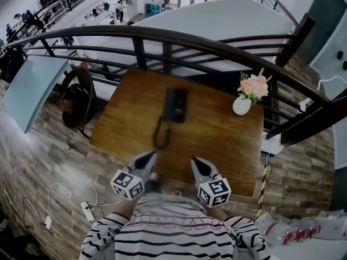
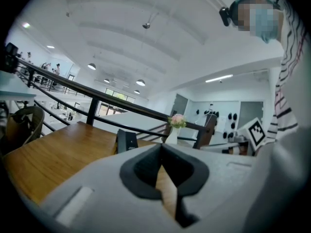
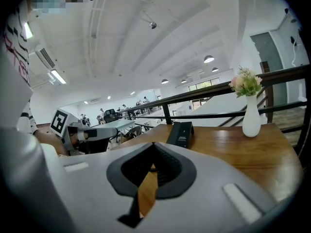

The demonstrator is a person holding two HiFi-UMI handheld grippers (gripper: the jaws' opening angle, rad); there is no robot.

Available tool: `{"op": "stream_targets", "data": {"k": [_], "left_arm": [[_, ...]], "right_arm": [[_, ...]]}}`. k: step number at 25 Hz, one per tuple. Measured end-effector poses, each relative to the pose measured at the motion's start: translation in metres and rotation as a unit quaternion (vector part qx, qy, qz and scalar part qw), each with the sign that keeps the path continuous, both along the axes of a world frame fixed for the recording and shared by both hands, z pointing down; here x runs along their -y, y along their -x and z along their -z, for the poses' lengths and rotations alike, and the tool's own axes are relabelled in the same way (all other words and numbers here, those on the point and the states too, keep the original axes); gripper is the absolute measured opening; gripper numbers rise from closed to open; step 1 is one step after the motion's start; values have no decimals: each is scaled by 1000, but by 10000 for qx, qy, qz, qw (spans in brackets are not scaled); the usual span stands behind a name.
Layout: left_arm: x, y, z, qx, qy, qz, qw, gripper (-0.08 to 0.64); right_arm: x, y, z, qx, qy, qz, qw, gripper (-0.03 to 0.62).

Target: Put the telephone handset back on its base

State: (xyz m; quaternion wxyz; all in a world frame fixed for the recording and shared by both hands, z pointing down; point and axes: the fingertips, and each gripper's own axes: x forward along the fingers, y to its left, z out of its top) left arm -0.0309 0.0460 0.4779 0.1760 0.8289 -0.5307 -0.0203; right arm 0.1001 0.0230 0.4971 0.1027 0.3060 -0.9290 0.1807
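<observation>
left gripper (image 1: 148, 158), right gripper (image 1: 197, 163): grey shells, dark jaws | marker cubes (image 1: 127, 184): black-white squares | shirt (image 1: 173, 229): black-white stripes

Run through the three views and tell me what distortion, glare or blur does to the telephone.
Head view: fisheye bows the railing; the telephone is small but sharp, evenly lit on the table. Left gripper view: dark round vignette; the left hand-held gripper looms soft, covering the telephone's lower edge. Right gripper view: ceiling lamps glare, faint sheen on the table, telephone clear.
</observation>
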Motion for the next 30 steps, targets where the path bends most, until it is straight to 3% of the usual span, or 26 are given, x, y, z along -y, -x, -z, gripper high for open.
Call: {"op": "stream_targets", "data": {"k": [30], "left_arm": [[-7, -9, -2, -10, 76, 69, 9999, 3]], "right_arm": [[1, -14, -7, -125, 10, -221, 9997, 2]]}}
